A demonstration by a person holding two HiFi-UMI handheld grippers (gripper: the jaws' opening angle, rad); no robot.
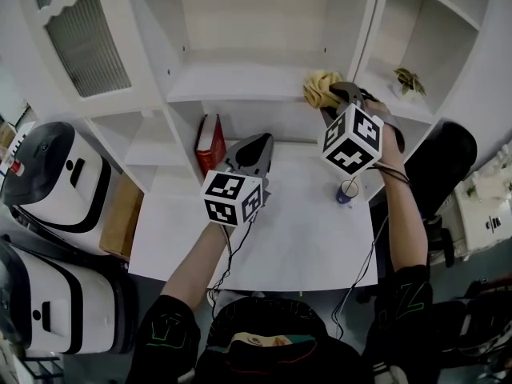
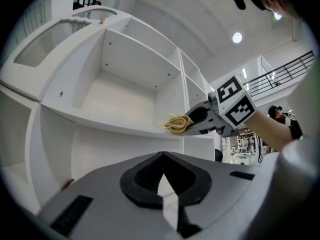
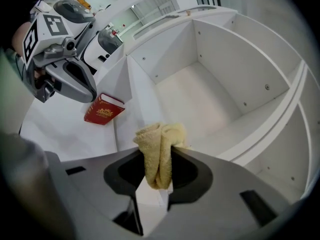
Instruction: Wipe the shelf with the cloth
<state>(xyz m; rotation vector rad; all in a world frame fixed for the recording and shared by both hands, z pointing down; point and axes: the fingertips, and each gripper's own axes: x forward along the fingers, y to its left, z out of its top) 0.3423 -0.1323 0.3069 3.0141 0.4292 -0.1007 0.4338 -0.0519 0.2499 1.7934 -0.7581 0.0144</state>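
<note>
Fingers (image 3: 192,173) of the right gripper (image 3: 154,186) pinch the cloth (image 3: 159,151), bunched past their tips on the shelf (image 3: 200,109).

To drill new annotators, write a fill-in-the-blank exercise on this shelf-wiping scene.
1. The right tool grips a bunched ____ terry cloth.
2. The cloth is at the ____ end of the white cabinet shelf, as the head view shows it.
3. The left tool holds ____.
4. A ____ hardcover book stands below that shelf.

Missing words: yellow; right; nothing; red.
</note>
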